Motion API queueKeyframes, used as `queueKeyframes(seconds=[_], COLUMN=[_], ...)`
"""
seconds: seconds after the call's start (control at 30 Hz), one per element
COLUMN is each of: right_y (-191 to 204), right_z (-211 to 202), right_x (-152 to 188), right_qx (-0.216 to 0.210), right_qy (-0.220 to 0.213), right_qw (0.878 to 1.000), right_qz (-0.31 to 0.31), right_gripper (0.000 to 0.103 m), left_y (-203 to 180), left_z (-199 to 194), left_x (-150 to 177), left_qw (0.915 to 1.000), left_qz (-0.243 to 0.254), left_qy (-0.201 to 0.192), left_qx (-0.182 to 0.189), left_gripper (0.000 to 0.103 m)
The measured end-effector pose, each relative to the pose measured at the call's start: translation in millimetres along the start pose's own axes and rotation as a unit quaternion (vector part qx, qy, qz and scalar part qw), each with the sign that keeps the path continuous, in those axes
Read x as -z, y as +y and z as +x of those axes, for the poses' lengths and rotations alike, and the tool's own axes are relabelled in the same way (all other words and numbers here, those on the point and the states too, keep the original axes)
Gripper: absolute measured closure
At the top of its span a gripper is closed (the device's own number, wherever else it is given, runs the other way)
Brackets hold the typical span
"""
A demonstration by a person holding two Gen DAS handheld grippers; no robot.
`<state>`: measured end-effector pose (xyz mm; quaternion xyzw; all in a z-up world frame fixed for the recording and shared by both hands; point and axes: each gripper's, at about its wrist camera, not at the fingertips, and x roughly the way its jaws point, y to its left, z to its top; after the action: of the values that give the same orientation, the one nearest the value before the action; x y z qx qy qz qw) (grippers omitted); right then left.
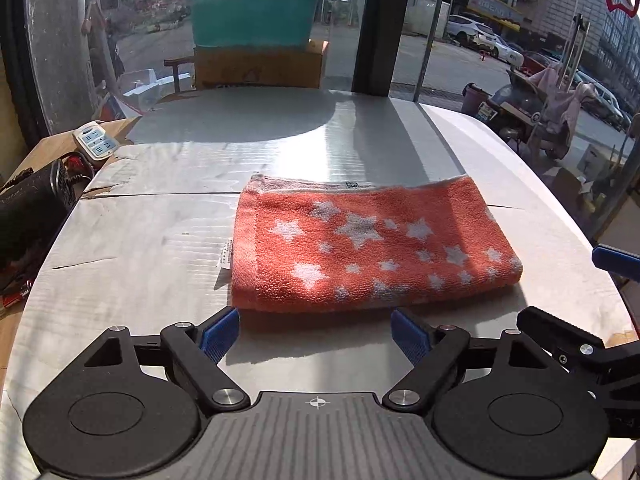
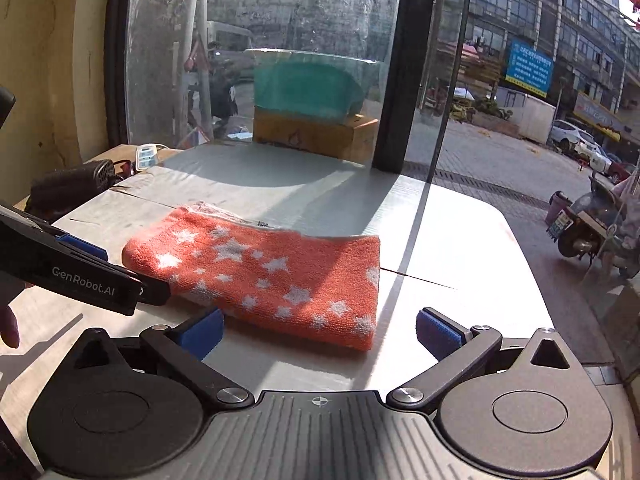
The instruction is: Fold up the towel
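An orange towel with white stars (image 1: 368, 244) lies folded into a thick rectangle on the white table (image 1: 160, 208), a small label sticking out at its left edge. My left gripper (image 1: 316, 334) stands open just short of the towel's near edge, nothing between its blue pads. In the right wrist view the same towel (image 2: 264, 272) lies ahead and to the left. My right gripper (image 2: 320, 334) is wide open near its front right corner, apart from the cloth. The left gripper's black body (image 2: 72, 276) reaches in from the left beside the towel.
A white power strip (image 1: 96, 140) and a black device (image 1: 28, 216) sit at the table's left side. A cardboard box (image 1: 260, 66) with a teal tub (image 1: 252, 20) stands behind the table by the window. A person's fingertip (image 2: 10, 328) shows at the left edge.
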<state>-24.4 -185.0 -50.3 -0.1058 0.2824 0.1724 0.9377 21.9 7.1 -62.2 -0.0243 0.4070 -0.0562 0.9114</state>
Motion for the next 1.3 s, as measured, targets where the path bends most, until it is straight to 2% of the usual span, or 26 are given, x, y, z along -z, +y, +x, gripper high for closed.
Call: queueKeyframes(seconds=[0.1,0.17,0.27,0.43,0.6,0.67,0.83,0.93,1.13,1.3], right_y=[2,2,2,3,6,5,2,0,-2,-3], right_z=[-13,-20,-31,-45,-43,-39,-36,-38,-38,-40], right_x=[0,0,2,2,4,4,4,3,6,6], right_qx=[0.015,0.027,0.047,0.051,0.051,0.049,0.044,0.041,0.040,0.043], right_qy=[0.003,0.004,-0.006,-0.024,-0.026,-0.024,-0.021,-0.023,-0.021,-0.023], right_qw=[1.000,0.999,0.997,0.997,0.997,0.997,0.996,0.996,0.996,0.996], right_qz=[0.027,0.045,0.059,0.060,0.054,0.063,0.071,0.072,0.073,0.076], right_gripper=[0.000,0.000,0.000,0.000,0.000,0.000,0.000,0.000,0.000,0.000], left_y=[1,5,10,12,15,17,23,16,-14,-19], left_z=[-9,-16,-27,-34,-37,-38,-29,-27,-35,-36], left_x=[7,13,19,21,18,16,12,13,17,17], left_qw=[0.9999,0.9988,0.9970,0.9967,0.9964,0.9959,0.9954,0.9969,0.9987,0.9987], left_qz=[-0.012,-0.035,-0.053,-0.058,-0.058,-0.066,-0.094,-0.077,-0.002,0.005], left_qy=[-0.006,-0.024,-0.045,-0.052,-0.063,-0.062,-0.020,-0.016,-0.046,-0.046], left_qx=[0.007,0.023,0.035,0.022,-0.002,-0.009,0.001,0.001,-0.022,-0.020], left_gripper=[0.018,0.014,0.014,0.014,0.014,0.014,0.014,0.014,0.014,0.014])
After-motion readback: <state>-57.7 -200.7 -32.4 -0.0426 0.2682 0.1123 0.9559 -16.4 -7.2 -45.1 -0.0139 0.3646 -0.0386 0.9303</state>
